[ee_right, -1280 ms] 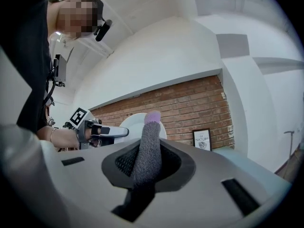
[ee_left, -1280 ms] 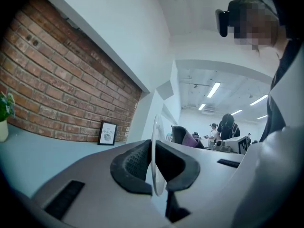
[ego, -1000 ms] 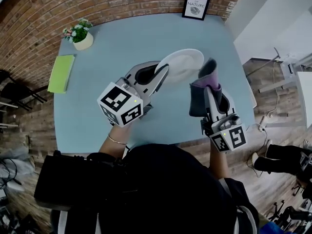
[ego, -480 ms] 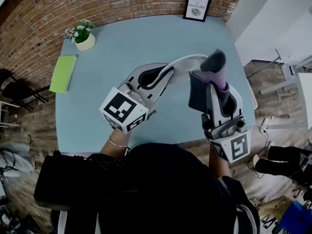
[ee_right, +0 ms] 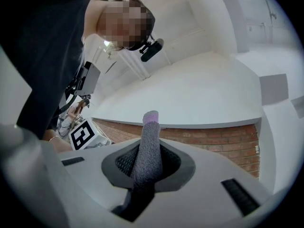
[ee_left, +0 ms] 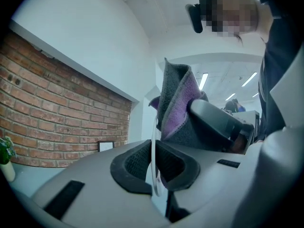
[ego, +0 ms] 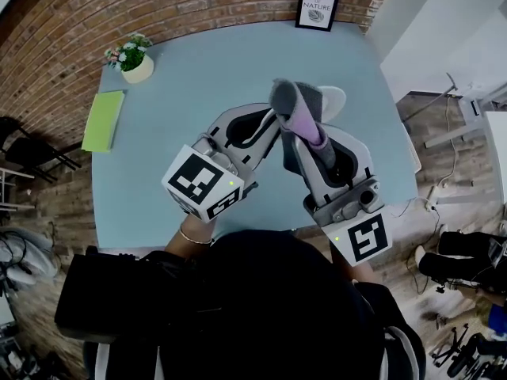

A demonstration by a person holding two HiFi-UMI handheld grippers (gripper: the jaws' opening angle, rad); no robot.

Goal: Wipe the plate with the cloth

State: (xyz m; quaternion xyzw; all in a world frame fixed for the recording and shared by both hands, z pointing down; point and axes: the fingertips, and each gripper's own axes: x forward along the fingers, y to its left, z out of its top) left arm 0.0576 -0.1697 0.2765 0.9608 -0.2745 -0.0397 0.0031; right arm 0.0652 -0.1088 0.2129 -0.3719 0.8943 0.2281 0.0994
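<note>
My left gripper point(ego: 268, 123) is shut on the rim of a white plate point(ego: 333, 98) and holds it on edge above the table. In the left gripper view the plate point(ee_left: 153, 141) is a thin upright line between the pads of the left gripper point(ee_left: 154, 170). My right gripper point(ego: 295, 137) is shut on a folded grey and purple cloth point(ego: 295, 108), which stands up against the plate and hides most of it. The right gripper view shows the cloth point(ee_right: 148, 146) rising from between the pads of the right gripper point(ee_right: 147, 167). Beside the plate, the cloth point(ee_left: 176, 103) fills the middle of the left gripper view.
Under both grippers lies a light blue table point(ego: 190, 77). A small potted plant point(ego: 131, 55) and a green notebook point(ego: 101, 119) are at its far left, a framed print point(ego: 317, 8) at its far edge. A brick wall runs behind; wood floor lies to the right.
The right gripper has risen and swung left with the cloth, from beside the plate to across it. The plate has tipped from a broad oval to nearly edge-on.
</note>
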